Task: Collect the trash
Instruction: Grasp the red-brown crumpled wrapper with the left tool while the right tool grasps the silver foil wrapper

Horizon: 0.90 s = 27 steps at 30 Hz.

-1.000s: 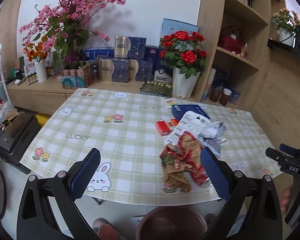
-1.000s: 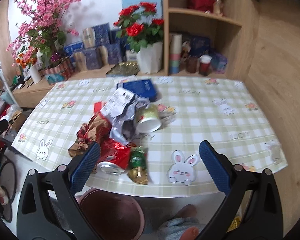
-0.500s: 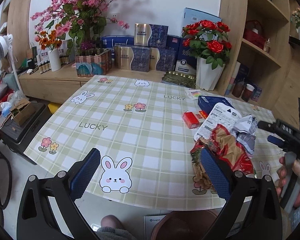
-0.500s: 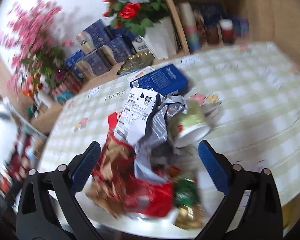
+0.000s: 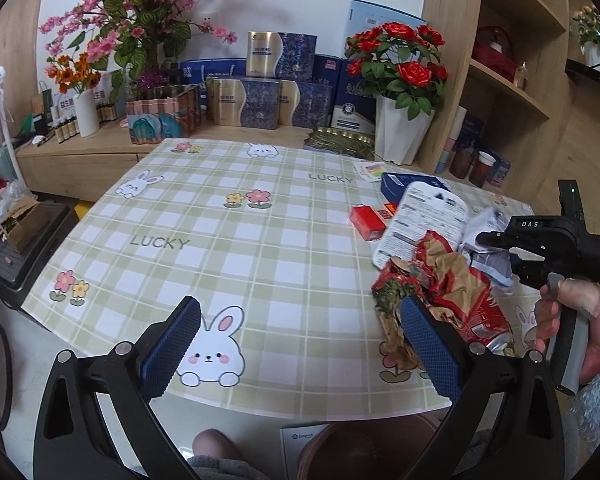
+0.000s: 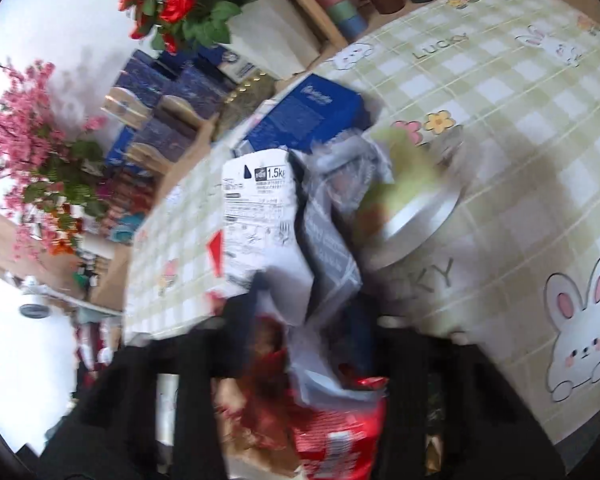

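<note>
Left wrist view shows the trash pile heaped near the surface's front edge, the left gripper just beside it with fingers spread and empty, while the right gripper reaches into it, fingers closing around crumpled wrappers.

The tabletop wears a green-and-white checked cloth printed with rabbits, flowers and the word LUCKY. Most of it lies bare. Toward its right side sits a heap of trash: crumpled red and brown wrappers, a white printed bag and grey crumpled packaging. Just beside the heap lie a small red box and a blue box; a green paper cup lies tipped over against the heap.
</note>
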### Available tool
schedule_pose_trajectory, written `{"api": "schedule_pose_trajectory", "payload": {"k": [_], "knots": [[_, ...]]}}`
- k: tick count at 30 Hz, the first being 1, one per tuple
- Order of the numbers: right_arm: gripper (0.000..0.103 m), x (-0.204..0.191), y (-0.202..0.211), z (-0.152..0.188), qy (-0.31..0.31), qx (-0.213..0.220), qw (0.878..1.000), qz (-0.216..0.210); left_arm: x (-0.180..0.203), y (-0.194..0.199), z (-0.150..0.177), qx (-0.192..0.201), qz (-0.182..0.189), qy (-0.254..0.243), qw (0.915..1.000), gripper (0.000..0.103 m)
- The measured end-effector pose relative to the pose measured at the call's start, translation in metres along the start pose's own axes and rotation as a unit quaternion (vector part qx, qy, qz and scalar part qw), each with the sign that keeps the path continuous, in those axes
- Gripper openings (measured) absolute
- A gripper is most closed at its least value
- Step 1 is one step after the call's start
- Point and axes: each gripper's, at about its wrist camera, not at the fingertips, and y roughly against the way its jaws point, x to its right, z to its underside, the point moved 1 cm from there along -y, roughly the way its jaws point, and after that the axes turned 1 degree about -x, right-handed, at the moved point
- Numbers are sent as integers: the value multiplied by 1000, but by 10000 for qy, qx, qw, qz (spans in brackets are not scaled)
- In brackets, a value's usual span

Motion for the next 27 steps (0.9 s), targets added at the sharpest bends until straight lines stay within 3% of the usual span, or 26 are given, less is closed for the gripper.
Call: {"api": "schedule_pose_trajectory", "payload": {"k": [3, 8, 10, 12, 14, 17, 20, 23, 27], "knots": [[14, -3, 13, 2, 71, 114, 9993, -343, 9, -6, 2, -99, 191, -39, 9998, 98], [13, -12, 42, 6, 317, 406, 9960, -734, 30, -16, 4, -227, 533, -147, 9982, 97], [13, -15, 56, 10, 508, 557, 9942, -773, 38, -25, 4, -357, 664, -91, 9971, 92], [13, -17, 69, 16, 776, 736, 9918, -699, 44, -39, 3, -558, 821, 70, 9950, 78], [13, -17, 84, 23, 1065, 931, 9884, -556, 47, -52, 1, -762, 1003, 300, 9916, 75], [13, -10, 99, 31, 1318, 1107, 9844, -376, 48, -74, -1, -1032, 1219, 774, 9841, 66], [13, 6, 113, 37, 1400, 1188, 9828, -168, 45, -91, -2, -1185, 1344, 1389, 9740, 65], [13, 24, 119, 40, 1332, 1156, 9843, -27, 42, -107, -2, -1331, 1550, 2006, 9581, 61], [13, 47, 124, 43, 1160, 1107, 9870, 129, 45, -121, -2, -1471, 1662, 2353, 9462, 54]]}}
